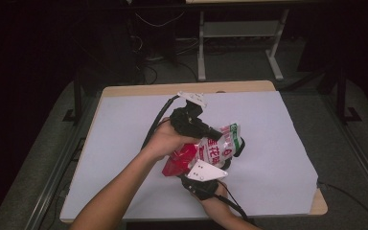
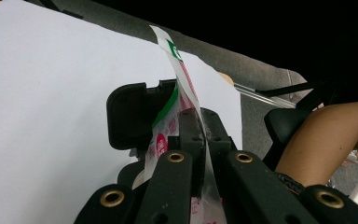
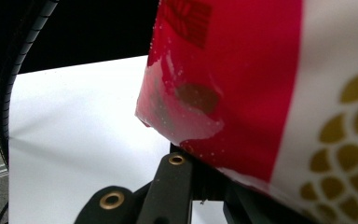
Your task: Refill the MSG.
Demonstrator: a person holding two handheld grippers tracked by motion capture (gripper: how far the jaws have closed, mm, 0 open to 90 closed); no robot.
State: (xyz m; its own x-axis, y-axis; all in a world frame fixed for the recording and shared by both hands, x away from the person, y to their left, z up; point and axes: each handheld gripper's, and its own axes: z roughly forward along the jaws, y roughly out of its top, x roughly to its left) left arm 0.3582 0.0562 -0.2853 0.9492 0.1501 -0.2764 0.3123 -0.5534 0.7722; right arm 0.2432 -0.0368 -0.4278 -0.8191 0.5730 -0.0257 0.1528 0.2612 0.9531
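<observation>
You hold a red-and-white snack bag (image 1: 206, 151) over the middle of the white table (image 1: 278, 158), between your two grippers and clear of the surface as far as the high view tells. Your left gripper (image 1: 216, 134) comes at the bag from about ten o'clock, with your left hand (image 1: 165, 141) wrapped around its body, and its jaws are pressed together on the bag's upper sealed edge. In the left gripper view that edge (image 2: 186, 88) runs up between the two black jaws, a thin strip with a green mark near its top at about twelve o'clock.

Your right gripper (image 1: 220, 165) sits under the bag at about six o'clock, the grey three-cornered plate (image 1: 203, 171) lying against the bag's lower side. In the right gripper view the red side of the bag (image 3: 242, 88), with gold dots at three o'clock, covers the jaw tips; the jaws are closed together and appear to pinch the bag's lower edge, though the contact itself is hidden. A black cable (image 1: 155, 122) trails from the left gripper toward eleven o'clock.
</observation>
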